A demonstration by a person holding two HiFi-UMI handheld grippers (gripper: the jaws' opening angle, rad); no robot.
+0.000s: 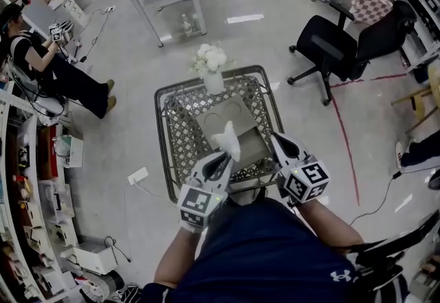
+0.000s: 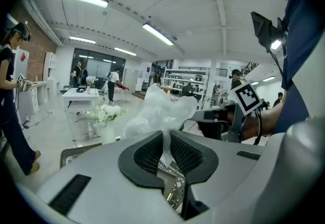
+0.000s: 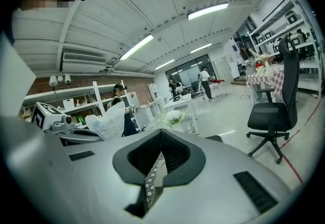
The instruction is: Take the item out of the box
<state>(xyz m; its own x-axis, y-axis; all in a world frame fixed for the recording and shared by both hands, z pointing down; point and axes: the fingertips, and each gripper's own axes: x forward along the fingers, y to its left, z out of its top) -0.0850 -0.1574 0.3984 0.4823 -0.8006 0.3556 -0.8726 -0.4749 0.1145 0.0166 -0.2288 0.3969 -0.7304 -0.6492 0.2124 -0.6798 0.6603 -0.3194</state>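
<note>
**Item** [image 1: 227,141]: a crumpled white plastic pouch. We hold it pinched between the clenched jaws of our left gripper [image 1: 221,159], and it bulges out just past the tips.

**Box** [image 1: 220,115]: grey, flat and open, on the lattice table [image 1: 177,138]. It sits below and ahead of both grippers, and the item appears to hang clear of it.

**Right gripper** [image 1: 278,139]: jaws together, tips at the box's near edge. We cannot tell whether they nip the rim.

**Status:** we judge removal nearly complete. What remains is carrying the item aside and setting it down.
</note>
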